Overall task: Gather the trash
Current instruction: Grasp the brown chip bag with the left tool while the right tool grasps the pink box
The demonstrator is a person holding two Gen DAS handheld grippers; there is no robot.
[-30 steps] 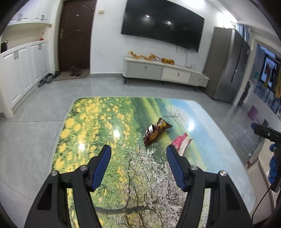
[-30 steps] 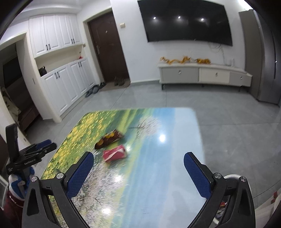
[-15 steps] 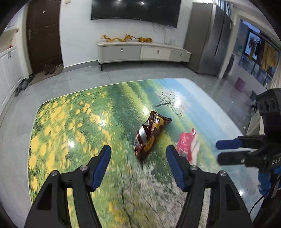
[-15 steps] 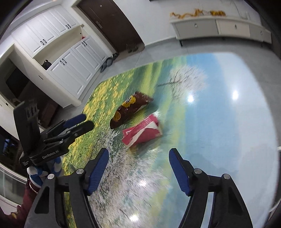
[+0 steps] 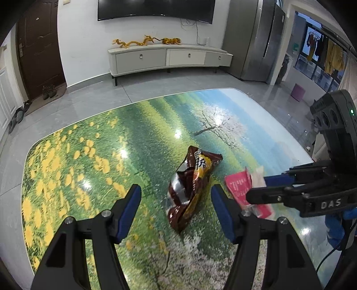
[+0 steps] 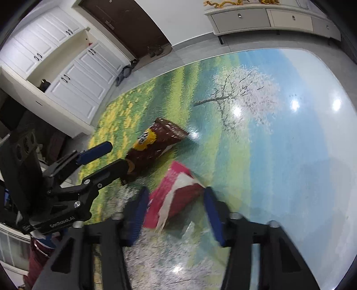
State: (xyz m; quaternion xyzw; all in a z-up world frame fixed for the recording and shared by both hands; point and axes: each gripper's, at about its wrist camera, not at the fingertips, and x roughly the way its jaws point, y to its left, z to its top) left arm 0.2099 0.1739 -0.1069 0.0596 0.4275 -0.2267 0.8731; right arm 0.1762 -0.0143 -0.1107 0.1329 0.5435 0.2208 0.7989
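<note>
While its jaws are closing, the right gripper (image 6: 176, 214) straddles the red wrapper (image 6: 176, 198) at the lower centre of the right wrist view; the left pad looks to be at the wrapper's edge, but blur hides whether either pad is pressing yet. That wrapper lies flat on the table (image 6: 290, 156), whose glossy top carries a printed landscape of yellow flowers, green meadow and a blossoming tree.

Low in the left wrist view, the left gripper (image 5: 176, 205) stands released, its blue pads apart and clear of the trash. Between them and a little beyond lies the brown snack bag (image 5: 191, 189), crumpled, long axis running up the frame, near the middle of the table. The red wrapper sits just to its right in that view, partly behind the right gripper's black fingers coming in from the right edge.

Farther up the frame, past the table's far edge, grey floor tiles reach a low white cabinet (image 5: 169, 58) against the wall, with golden dragon ornaments (image 5: 147, 41) on top and a dark television (image 5: 156, 10) above. A dark door (image 5: 38, 49) stands at the upper left.
</note>
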